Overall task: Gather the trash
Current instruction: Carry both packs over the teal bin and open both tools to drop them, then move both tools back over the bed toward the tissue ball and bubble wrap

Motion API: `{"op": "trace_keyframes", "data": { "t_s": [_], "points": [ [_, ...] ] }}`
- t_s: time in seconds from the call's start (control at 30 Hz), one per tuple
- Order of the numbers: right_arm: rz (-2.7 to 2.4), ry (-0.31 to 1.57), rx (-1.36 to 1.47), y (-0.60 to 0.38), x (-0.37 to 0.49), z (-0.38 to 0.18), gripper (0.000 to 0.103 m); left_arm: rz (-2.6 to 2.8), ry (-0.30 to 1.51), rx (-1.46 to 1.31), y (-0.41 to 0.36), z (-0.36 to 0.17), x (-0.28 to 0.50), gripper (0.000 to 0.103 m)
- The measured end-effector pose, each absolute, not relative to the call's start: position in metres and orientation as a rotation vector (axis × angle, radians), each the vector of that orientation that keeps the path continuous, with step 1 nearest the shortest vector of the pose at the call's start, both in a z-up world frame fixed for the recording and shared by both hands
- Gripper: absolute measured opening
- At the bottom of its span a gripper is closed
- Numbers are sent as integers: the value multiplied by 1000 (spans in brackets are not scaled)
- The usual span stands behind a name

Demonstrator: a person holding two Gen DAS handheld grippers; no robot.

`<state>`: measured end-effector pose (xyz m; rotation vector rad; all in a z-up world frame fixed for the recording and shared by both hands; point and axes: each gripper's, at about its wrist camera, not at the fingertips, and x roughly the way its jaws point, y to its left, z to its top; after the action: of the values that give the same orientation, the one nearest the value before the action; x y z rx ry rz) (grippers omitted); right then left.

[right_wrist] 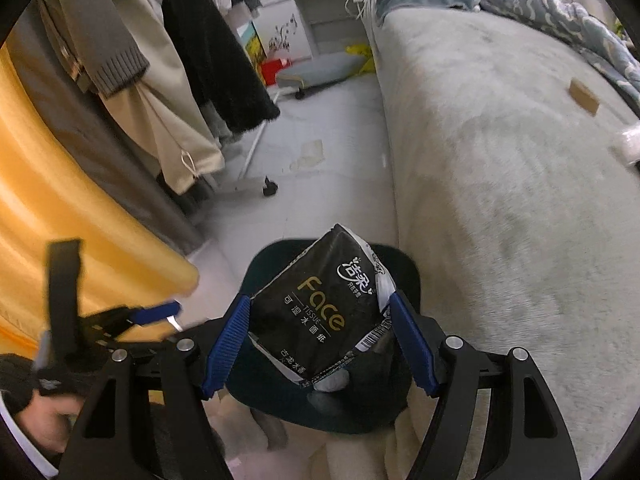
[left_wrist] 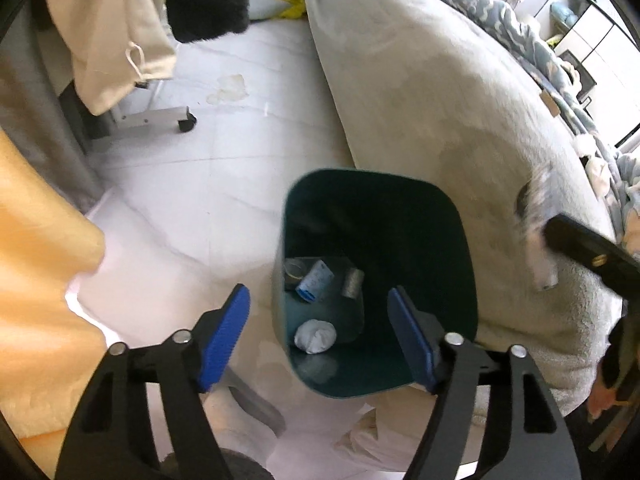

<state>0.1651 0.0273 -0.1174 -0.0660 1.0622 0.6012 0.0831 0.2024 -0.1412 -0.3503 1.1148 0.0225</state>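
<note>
Where the pale floor (left_wrist: 208,168) runs between the bed (left_wrist: 440,120) and the hanging clothes (right_wrist: 192,60), a dark green bin (left_wrist: 452,240) stands close against the bed's edge, apparently touching the grey cover. Open floor lies on the bin's far side, reaching back to a wheeled rack foot (left_wrist: 160,118) and a stained patch (left_wrist: 228,88). An orange curtain (right_wrist: 60,200) closes off the side opposite the bed, with a strip of free floor between it and the bin.

Over the bin's near rim the left gripper (left_wrist: 318,336) hangs with its blue pads (left_wrist: 224,340) apart and nothing between them; one pad sits over the floor outside the bin, the other over its mouth. In the right wrist view this gripper (right_wrist: 156,316) shows blurred beside the curtain.

Directly above the bin (right_wrist: 408,276), the right gripper (right_wrist: 320,344) clamps a crumpled black tissue pack (right_wrist: 320,304) from both sides, the pads (right_wrist: 228,344) pressing its flanks. The pack covers most of the bin's opening from this view.

Inside the bin lie a white paper wad (left_wrist: 315,336), a blue-and-white wrapper (left_wrist: 316,282), a small grey roll (left_wrist: 352,282) and something clear, too dim to name. The floor of the bin is otherwise bare and well below the rim. A small brown card (right_wrist: 584,98) rests on the bed, well apart.
</note>
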Motion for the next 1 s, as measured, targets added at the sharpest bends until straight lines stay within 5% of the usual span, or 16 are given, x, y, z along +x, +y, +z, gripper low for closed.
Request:
{"op": "trace_keyframes", "data": {
  "t_s": [0.63, 0.77, 1.0],
  "points": [
    [599, 1266, -269, 84, 162, -206, 74, 8, 957, -357, 236, -92, 71, 46],
    [585, 1280, -260, 83, 163, -212, 88, 18, 925, -337, 237, -80, 73, 45],
    [582, 1221, -279, 76, 159, -193, 90, -15, 839, -329, 227, -52, 82, 42]
  ]
}}
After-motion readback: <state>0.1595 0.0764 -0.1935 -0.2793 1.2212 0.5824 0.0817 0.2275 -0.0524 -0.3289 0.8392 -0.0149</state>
